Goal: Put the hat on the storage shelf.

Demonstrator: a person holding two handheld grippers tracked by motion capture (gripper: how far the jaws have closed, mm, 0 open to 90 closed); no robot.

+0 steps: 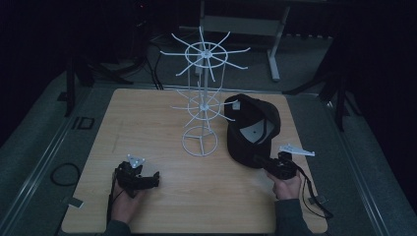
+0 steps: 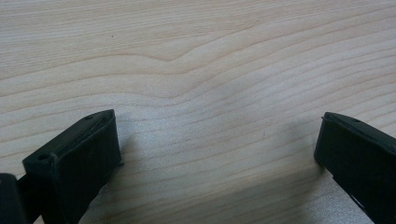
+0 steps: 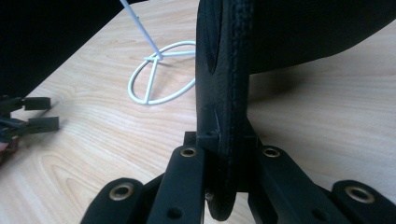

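High view: black cap (image 1: 248, 129), brim stitched

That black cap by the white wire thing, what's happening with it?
A person holds a gripper in each hand at a wooden table. The right gripper has its jaws shut on the brim of the black cap, which sits beside the white wire rack. The left gripper rests with jaws open over bare wood, holding nothing.
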